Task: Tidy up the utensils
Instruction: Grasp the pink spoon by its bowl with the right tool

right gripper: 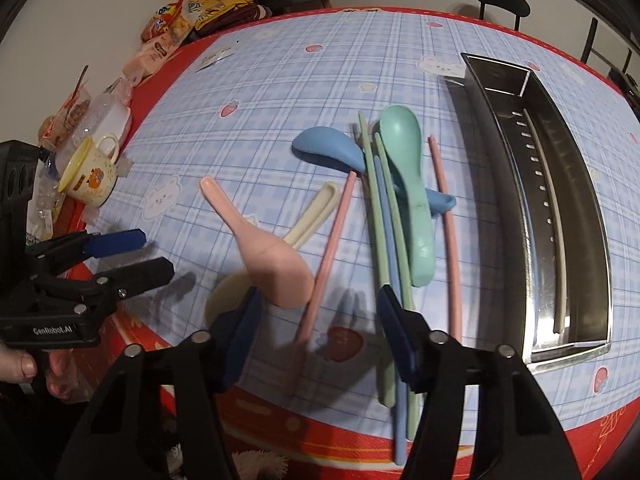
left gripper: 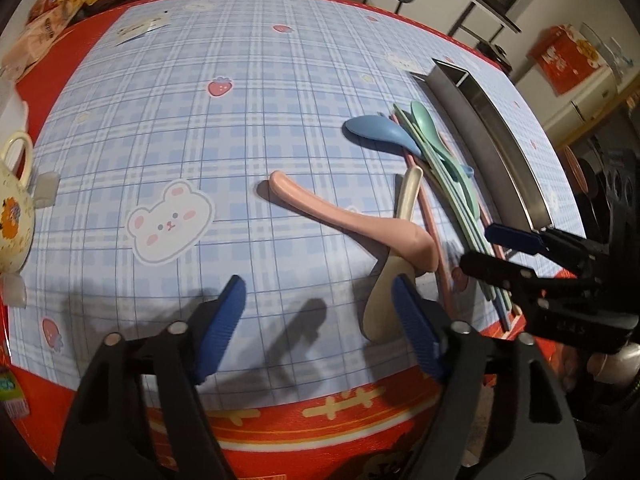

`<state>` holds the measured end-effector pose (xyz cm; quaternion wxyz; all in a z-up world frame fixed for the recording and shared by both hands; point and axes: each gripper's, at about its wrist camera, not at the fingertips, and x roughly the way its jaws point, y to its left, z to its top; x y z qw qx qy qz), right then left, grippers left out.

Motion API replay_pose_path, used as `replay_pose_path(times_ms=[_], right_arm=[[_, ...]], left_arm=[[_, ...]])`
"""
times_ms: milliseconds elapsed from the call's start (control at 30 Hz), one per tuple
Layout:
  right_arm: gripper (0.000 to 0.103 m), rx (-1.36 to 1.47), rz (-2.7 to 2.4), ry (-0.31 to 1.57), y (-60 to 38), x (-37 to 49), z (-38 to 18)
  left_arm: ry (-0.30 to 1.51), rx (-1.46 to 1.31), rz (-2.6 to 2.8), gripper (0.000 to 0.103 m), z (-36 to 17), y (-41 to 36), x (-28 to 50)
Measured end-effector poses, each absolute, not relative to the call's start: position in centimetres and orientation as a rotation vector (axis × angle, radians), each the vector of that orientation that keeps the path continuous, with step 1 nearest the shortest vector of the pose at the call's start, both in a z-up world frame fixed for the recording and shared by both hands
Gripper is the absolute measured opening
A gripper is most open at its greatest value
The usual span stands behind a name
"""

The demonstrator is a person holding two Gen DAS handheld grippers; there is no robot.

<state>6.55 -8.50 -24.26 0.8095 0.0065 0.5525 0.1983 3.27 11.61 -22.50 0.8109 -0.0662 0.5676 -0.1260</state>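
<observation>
Hiding cream spoon [right gripper: 224, 296] bowl: pink spoon [right gripper: 276, 264]. Left hand-held gripper [left gripper: 320, 328], right hand-held gripper [right gripper: 320, 332] part-open, gripping nothing.

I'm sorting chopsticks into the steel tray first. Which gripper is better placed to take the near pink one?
Probably the right gripper: its open jaws straddle the pink chopstick's near end, with the steel tray on that side. The left gripper stands by the cream spoon.

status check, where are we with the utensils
Left gripper and right gripper jaws open, nothing held. Spoons and chopsticks loose on the table; one chopstick in the metal tray. Pile overlaps, pink spoon on top.
</observation>
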Motion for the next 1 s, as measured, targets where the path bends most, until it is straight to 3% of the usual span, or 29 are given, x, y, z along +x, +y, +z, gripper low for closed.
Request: replay_pose_path(times_ms=[233, 433, 800, 1000], right_arm=[[0.047, -0.102, 0.465, 1.169, -5.1, 6.7, -24.3], [0.04, -0.199, 0.502, 1.153, -2.5, 7.9, -24.2], [0.04, -0.386, 0.483, 1.197, 0.9, 8.9, -26.5], [0.025, -0.382, 0.461, 1.203, 0.6, 9.3, -26.3]], left_arm=[[1.215, -0.146, -0.317, 0.057, -22.8, 12.5, 3.8], [1.213, -0.193, -0.299, 0.056, -23.0, 13.9, 3.9], [1.214, -0.268, -0.25, 0.056, -23.4, 16.0, 3.7], [1.217, -0.285, -0.246, 0.056, -23.5, 16.5, 3.6]])
